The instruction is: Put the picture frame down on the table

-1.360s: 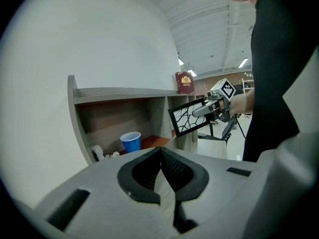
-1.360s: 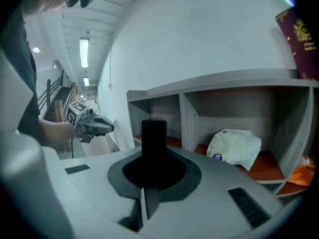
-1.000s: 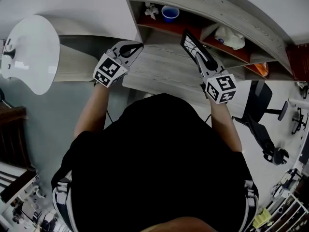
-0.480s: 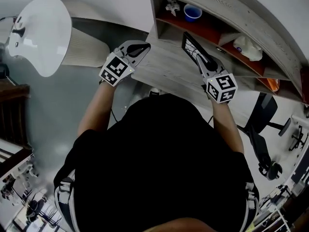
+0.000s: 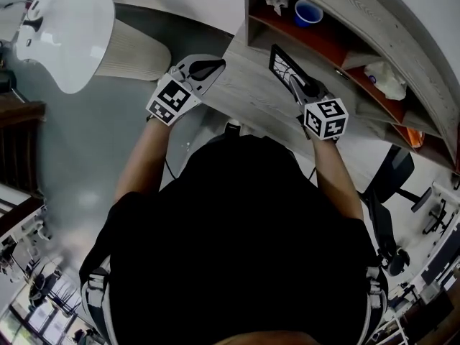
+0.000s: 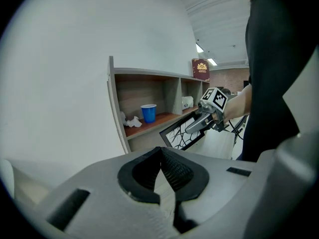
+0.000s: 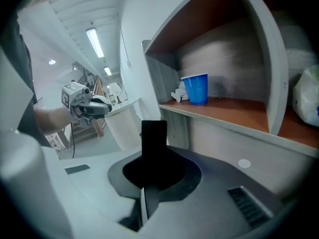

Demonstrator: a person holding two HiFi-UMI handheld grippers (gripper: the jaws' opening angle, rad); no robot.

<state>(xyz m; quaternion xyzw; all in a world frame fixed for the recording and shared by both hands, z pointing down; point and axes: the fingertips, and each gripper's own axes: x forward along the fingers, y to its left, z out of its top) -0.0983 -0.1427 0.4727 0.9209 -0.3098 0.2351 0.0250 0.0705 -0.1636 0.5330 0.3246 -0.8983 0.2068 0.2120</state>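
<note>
Right gripper (image 5: 297, 88) is clamped on the near edge of the picture frame (image 5: 282, 66). Frame sticks out ahead of the fingers toward the shelf (image 5: 323, 42), long axis in line with the gripper, tilted, over the table (image 5: 248, 95) near its back edge. Can't tell if its lower corner touches. Left gripper (image 5: 210, 67) is closed on nothing at the table's left edge. Right hand's job: lower, lay flat.

No lettering is legible; gold print on the red book (image 6: 200, 69) is too small.
</note>
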